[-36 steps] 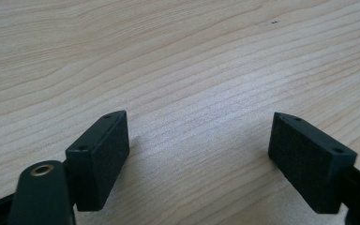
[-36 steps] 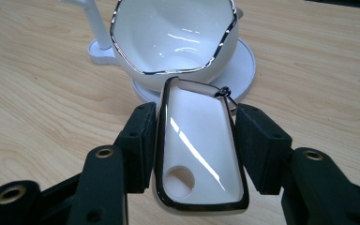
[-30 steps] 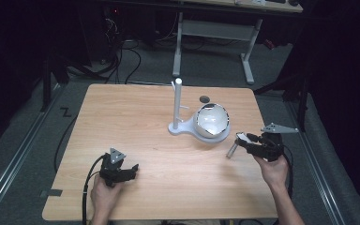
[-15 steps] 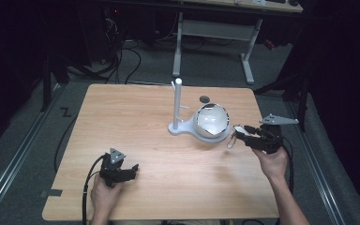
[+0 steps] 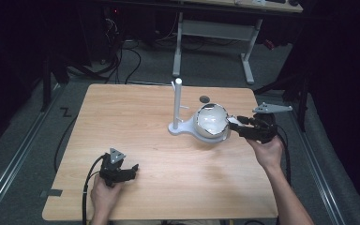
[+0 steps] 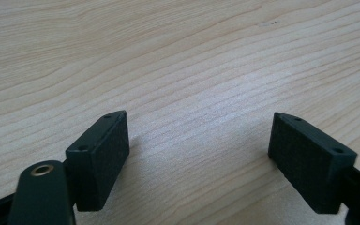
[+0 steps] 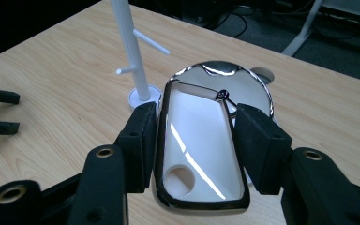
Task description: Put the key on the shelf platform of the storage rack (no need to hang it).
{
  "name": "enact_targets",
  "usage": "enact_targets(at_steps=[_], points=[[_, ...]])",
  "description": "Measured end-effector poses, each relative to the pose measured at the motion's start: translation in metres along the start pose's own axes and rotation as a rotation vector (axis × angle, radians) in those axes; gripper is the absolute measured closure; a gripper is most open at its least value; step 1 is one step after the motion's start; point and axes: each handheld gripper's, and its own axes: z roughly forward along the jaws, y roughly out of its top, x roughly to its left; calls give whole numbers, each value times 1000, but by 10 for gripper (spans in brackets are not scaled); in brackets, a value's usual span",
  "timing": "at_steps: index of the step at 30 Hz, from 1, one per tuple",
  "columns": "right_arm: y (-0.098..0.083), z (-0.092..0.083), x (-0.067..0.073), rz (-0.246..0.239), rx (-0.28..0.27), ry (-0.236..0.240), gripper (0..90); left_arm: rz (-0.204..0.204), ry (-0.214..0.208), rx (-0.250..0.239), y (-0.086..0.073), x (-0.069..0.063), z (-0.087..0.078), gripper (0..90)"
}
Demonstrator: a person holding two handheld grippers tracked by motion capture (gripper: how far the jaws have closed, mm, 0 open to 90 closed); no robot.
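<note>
Two tongs, one pale wooden table [image 5: 136, 117], and a dark room around it: cables on the grey floor and a white desk frame [image 5: 215, 33] beyond the far edge at 12 o'clock. Most of the tabletop lies bare, widest toward 9 and 10 o'clock. A white peg stand [image 5: 177, 105] rises right of centre, a shiny chrome scoop [image 5: 211, 123] just beside its base at 3 o'clock. My right gripper [image 7: 192, 140] reaches in from the 3 o'clock edge, forearm angled up from the bottom corner, jaws clenched on the scoop's chrome handle [image 7: 199, 154] (pads pressed against both its sides). My left gripper [image 6: 199, 150] rests near the 7 o'clock edge, jaws released and wide apart over bare wood.
</note>
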Motion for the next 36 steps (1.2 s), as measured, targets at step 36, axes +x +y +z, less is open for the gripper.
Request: enact_targets(at_steps=[36], points=[[37,58,-8,12,92,-6,506,-1,0,0,0,0,0,209]])
